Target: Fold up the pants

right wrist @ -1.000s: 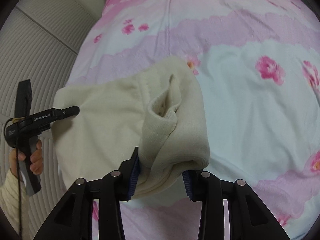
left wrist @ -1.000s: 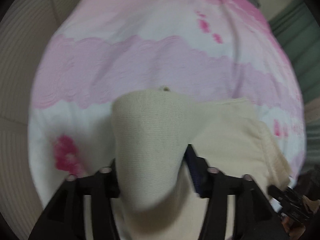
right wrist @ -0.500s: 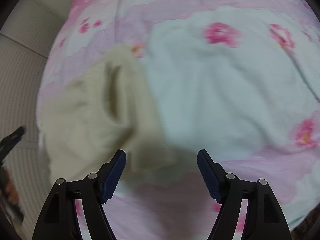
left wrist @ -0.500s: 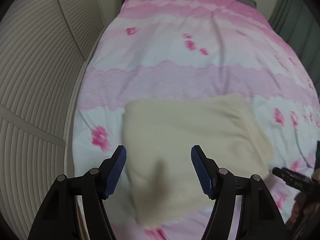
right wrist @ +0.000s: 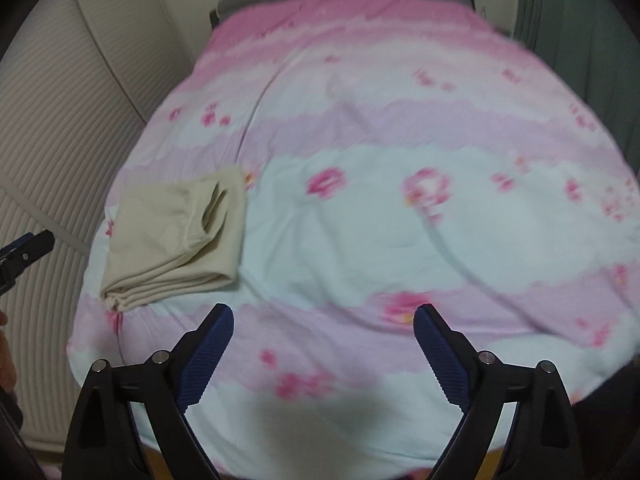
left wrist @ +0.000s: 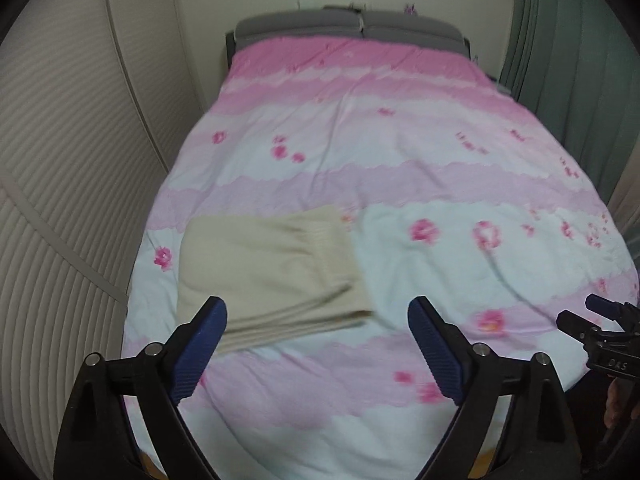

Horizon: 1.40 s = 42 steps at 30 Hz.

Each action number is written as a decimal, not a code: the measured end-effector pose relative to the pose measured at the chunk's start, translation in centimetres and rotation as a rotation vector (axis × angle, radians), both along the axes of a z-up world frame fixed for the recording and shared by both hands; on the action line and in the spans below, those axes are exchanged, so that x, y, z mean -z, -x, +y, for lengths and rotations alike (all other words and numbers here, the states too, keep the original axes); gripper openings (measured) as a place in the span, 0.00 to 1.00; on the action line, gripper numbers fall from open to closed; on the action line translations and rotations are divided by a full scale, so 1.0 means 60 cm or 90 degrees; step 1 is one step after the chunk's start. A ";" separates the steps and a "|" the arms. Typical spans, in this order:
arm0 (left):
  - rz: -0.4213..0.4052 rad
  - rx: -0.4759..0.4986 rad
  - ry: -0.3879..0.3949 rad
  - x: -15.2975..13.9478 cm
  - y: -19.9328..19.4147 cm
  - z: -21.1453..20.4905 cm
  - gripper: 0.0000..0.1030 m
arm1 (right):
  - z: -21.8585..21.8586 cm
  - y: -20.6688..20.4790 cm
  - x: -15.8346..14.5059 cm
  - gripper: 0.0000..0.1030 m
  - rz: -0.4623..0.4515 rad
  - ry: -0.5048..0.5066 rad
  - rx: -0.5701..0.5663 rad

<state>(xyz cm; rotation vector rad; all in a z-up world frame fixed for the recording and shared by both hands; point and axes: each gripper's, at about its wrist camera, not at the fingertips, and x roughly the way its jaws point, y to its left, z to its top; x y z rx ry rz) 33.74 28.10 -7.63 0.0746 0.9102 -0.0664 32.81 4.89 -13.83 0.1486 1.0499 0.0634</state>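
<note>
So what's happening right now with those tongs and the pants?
Left tongs open, empty. Right tongs open, empty. Cream pants folded on the quilt, left side. Nothing in the way.

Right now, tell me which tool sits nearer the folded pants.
The left tool: its left finger overlaps the cream pants. The right tool stands apart from them, over bare bedspread.

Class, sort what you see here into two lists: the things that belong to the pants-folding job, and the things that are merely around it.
Part of the job:
- folded cream pants
- left gripper, jaws open
- right gripper, jaws open

Merely around:
- pink floral duvet, which the pants lie on
- grey headboard
- green curtain
- ribbed wardrobe doors
</note>
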 end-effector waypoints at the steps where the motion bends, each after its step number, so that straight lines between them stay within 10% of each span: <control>1: -0.008 -0.005 0.008 -0.011 0.020 -0.022 0.94 | -0.026 0.020 -0.018 0.89 -0.015 -0.005 -0.006; 19: -0.071 0.012 0.025 -0.146 0.299 -0.333 1.00 | -0.297 0.306 -0.222 0.89 -0.167 0.022 -0.048; 42: -0.120 0.045 0.033 -0.193 0.380 -0.371 1.00 | -0.349 0.401 -0.280 0.89 -0.215 0.015 -0.010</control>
